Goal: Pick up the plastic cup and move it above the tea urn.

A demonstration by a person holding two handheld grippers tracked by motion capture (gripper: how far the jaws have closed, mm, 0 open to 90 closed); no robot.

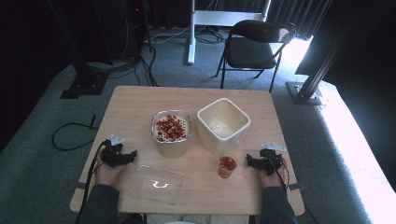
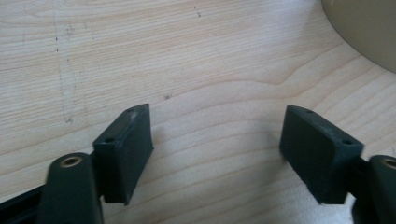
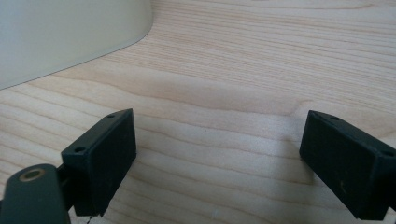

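My left gripper [image 1: 133,154] rests at the table's front left, pointing right toward a beige bowl [image 1: 171,140] that holds several red pieces. In the left gripper view my left gripper [image 2: 217,112] stands open over bare wood, with the beige bowl [image 2: 369,32] at the top right. My right gripper [image 1: 249,161] sits at the front right, pointing left at a small clear cup [image 1: 227,166] of red pieces. In its own view my right gripper [image 3: 219,116] is open with nothing between the jaws, and a cream square tub [image 3: 70,32] sits at the top left.
The empty cream tub [image 1: 223,122] stands right of the beige bowl. A clear flat lid [image 1: 156,184] lies near the wooden table's [image 1: 135,100] front edge. A black folding chair [image 1: 254,44] and metal stands are on the carpet beyond.
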